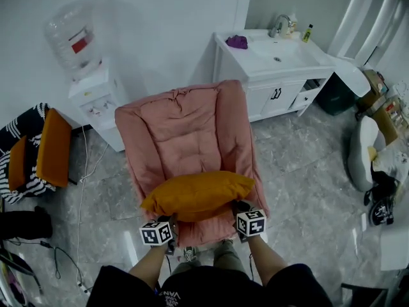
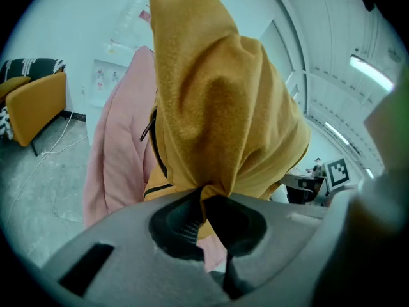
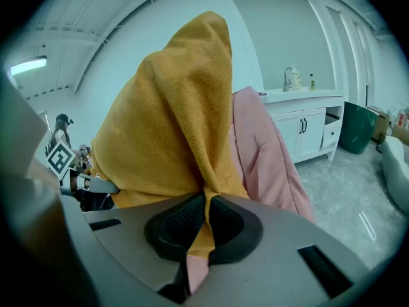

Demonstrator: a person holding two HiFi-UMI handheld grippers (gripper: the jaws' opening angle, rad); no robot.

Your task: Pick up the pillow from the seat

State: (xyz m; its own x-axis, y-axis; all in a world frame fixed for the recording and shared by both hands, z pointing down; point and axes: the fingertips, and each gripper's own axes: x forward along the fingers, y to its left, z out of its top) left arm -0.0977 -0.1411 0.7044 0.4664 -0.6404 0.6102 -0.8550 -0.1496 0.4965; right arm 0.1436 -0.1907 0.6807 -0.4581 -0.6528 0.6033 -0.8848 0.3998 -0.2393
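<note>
Obs. One mustard-orange soft fabric pillow [image 1: 197,195] lies crosswise over the front edge of the pink padded armchair [image 1: 185,130]. It is held at both near corners. It looks raised off the seat cushion, but no view settles whether its far side touches the cushion.

Left gripper [image 2: 204,200]: jaws closed tight on a pinched fold of the pillow's cover, with cloth bunched between the pads [image 2: 181,226]. A dark zip line [image 2: 151,147] runs along the pillow edge just above this grip.

Right gripper [image 3: 206,204]: jaws likewise closed hard on a fold of the cover, and a tail of cloth hangs out below the pads [image 3: 182,221].

Handling (judgement). The pillow is light, limp and compressible. The cover gathers into a peak at each pinch, so the grips have cloth and probably little filling. The cloth is rough-woven, so it is not slippery, and nothing here is fragile. The middle should sag between the grips. Corners or the seam are the sound places to hold, away from the zip pull.

Count:
- Held pillow: 1.
- Grippers: 2, both on it.
- Pink armchair: 1.
- Orange cushions [image 1: 54,146]: 2, well to the left of the armchair on a striped seat.
- Water dispenser [image 1: 96,94]: 1, behind the armchair to the left.
- White sink cabinet [image 1: 271,75]: 1, behind it to the right.
</note>
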